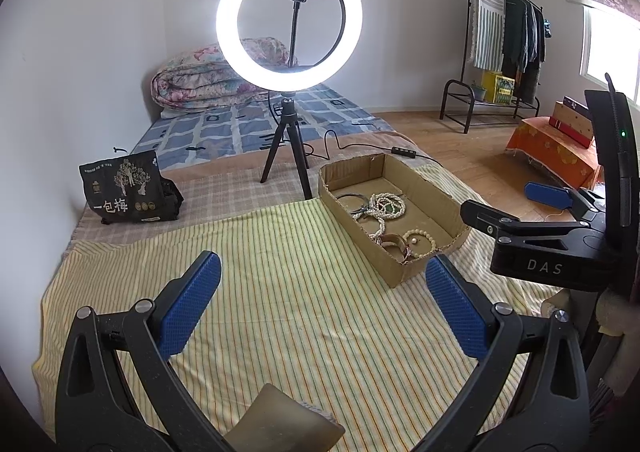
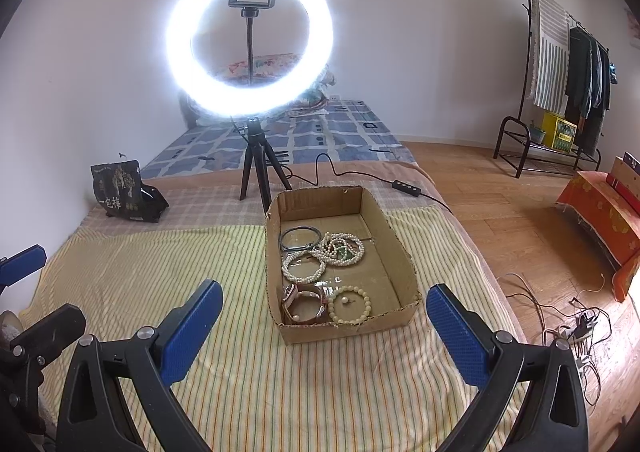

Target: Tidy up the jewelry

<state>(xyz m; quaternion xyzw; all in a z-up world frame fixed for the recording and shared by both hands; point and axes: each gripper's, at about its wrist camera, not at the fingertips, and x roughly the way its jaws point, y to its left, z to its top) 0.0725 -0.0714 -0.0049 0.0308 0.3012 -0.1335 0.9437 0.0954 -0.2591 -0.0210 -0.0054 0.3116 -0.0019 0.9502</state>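
Observation:
A shallow cardboard box [image 2: 400,276] [image 1: 400,272] sits on a striped yellow cloth [image 2: 160,272] [image 1: 300,292]. It holds a pearl necklace [image 2: 342,248] [image 1: 386,205], a pearl bracelet [image 2: 302,268], a dark bangle [image 2: 298,238] [image 1: 352,199], a cream bead bracelet [image 2: 350,306] [image 1: 420,242] and a brown watch [image 2: 304,304] [image 1: 394,242]. My right gripper [image 2: 324,326] is open and empty, just in front of the box. My left gripper [image 1: 320,300] is open and empty, left of the box. The right gripper [image 1: 516,207] also shows at the right edge of the left wrist view.
A lit ring light on a tripod [image 2: 256,171] [image 1: 288,155] stands behind the box, its cable [image 2: 404,185] trailing right. A black printed bag [image 2: 120,187] [image 1: 124,187] stands at the left. Wooden floor with loose cables [image 2: 568,324] lies to the right.

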